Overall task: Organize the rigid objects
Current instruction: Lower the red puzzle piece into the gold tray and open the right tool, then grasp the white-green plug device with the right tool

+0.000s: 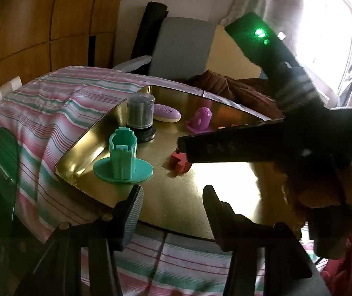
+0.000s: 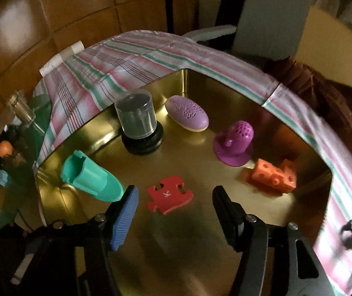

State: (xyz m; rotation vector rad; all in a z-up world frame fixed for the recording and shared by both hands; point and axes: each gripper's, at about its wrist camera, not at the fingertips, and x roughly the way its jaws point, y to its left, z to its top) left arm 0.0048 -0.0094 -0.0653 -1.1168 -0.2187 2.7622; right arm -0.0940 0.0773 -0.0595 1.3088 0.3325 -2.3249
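Observation:
A gold tray (image 2: 200, 241) holds a teal holder (image 2: 89, 178), a clear-capped black jar (image 2: 137, 120), a lilac oval soap (image 2: 187, 113), a purple perforated piece (image 2: 235, 145), an orange cheese-like block (image 2: 272, 175) and a red puzzle piece (image 2: 168, 197). My right gripper (image 2: 173, 194) is open and empty, just above the puzzle piece. In the left wrist view the tray (image 1: 181, 197) shows the teal holder (image 1: 123, 159), jar (image 1: 140, 116), soap (image 1: 167, 112), purple piece (image 1: 200, 120) and puzzle piece (image 1: 179, 161). My left gripper (image 1: 173, 194) is open and empty over the tray's near edge. The right gripper's body (image 1: 287, 133) reaches in from the right.
The tray lies on a pink, green and white striped cloth (image 2: 116, 61). A green glass surface with a small bottle (image 2: 23, 111) is at the left. A grey chair (image 1: 183, 46) and brown fabric (image 1: 237, 88) are behind. Wooden panels (image 1: 40, 19) stand at the back left.

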